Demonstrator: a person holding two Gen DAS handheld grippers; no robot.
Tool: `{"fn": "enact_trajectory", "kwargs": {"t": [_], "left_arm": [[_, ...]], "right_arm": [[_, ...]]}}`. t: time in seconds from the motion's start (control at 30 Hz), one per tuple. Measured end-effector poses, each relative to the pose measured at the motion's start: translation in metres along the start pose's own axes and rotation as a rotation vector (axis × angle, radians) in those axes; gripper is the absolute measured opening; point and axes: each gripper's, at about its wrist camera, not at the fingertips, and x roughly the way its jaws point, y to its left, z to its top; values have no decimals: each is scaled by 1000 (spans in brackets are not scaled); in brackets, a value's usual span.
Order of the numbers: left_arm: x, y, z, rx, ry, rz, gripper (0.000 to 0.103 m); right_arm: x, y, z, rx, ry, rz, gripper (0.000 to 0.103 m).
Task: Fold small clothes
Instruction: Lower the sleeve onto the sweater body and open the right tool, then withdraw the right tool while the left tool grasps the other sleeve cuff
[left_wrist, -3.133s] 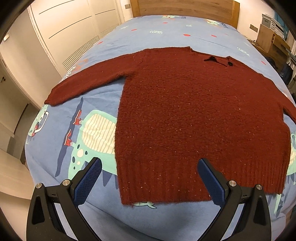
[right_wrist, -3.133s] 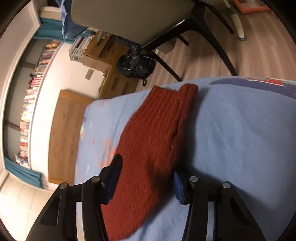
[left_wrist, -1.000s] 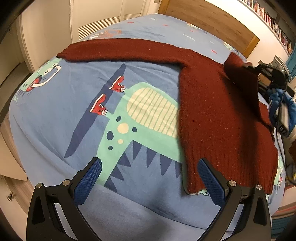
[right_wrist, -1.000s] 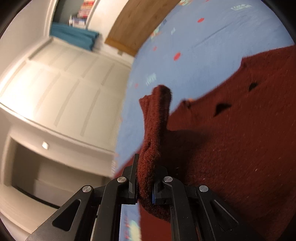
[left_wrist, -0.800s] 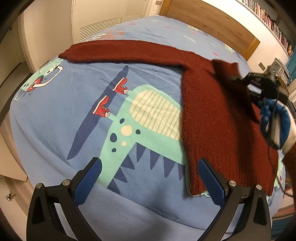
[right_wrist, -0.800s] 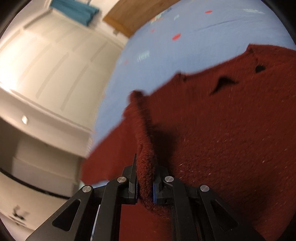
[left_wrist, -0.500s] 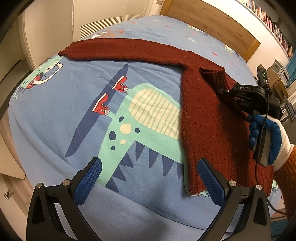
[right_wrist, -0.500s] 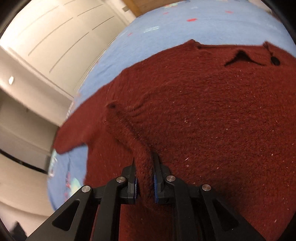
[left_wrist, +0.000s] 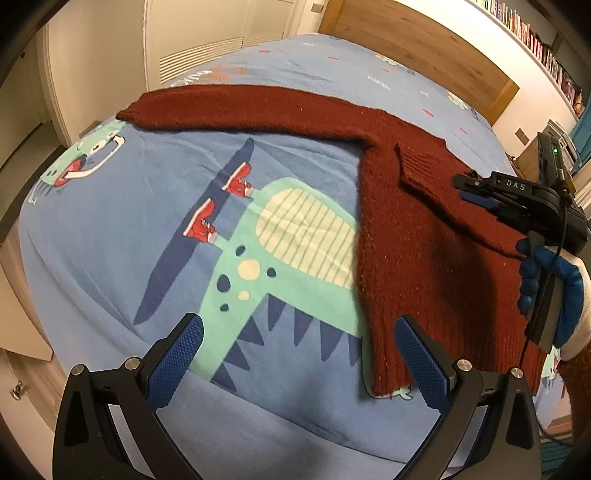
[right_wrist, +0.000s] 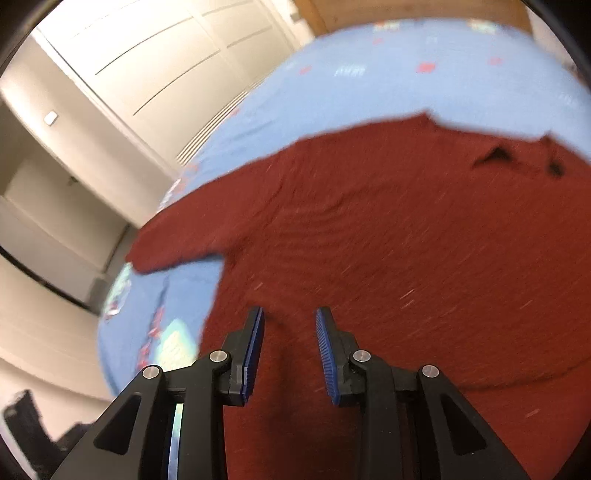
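A dark red knitted sweater (left_wrist: 406, 236) lies flat on a blue bedsheet with a dinosaur print (left_wrist: 280, 236). One sleeve (left_wrist: 240, 107) stretches out to the far left. The other sleeve is folded across the body, its ribbed cuff (left_wrist: 421, 162) lying near the armpit. My right gripper (left_wrist: 469, 190) hovers just behind that cuff; in the right wrist view its jaws (right_wrist: 290, 332) are opening above the sweater (right_wrist: 406, 258) with nothing pinched between the pads. My left gripper (left_wrist: 299, 354) stands wide open over the near bed edge, one finger beside the hem.
A person's blue-gloved hand (left_wrist: 546, 280) holds the right gripper at the right. A wooden headboard (left_wrist: 424, 48) stands at the far end of the bed. White wardrobe doors (left_wrist: 207, 40) run along the left side. The mattress drops off at the near edge.
The right gripper carried the sleeve cuff leftward across the sweater body, lowered it flat and let it go as its jaws parted. The left gripper stayed where it was.
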Motion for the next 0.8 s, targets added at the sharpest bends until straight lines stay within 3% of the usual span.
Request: {"fn": "enact_trajectory", "kwargs": {"t": [0.13, 0.2, 0.33, 0.53, 0.8], "left_arm": [[-5, 2, 5, -6, -33, 33, 102], [-8, 6, 8, -12, -55, 54, 102], [-14, 12, 13, -18, -92, 64, 102], [-25, 12, 20, 23, -136, 98, 102], [-23, 15, 25, 27, -127, 105, 102]], "right_arm": [[-3, -9, 12, -18, -37, -145, 31], [6, -12, 11, -13, -28, -168, 32], [36, 1, -5, -27, 27, -158, 33], [20, 11, -14, -42, -4, -103, 34], [-50, -71, -9, 60, -134, -356, 34]]}}
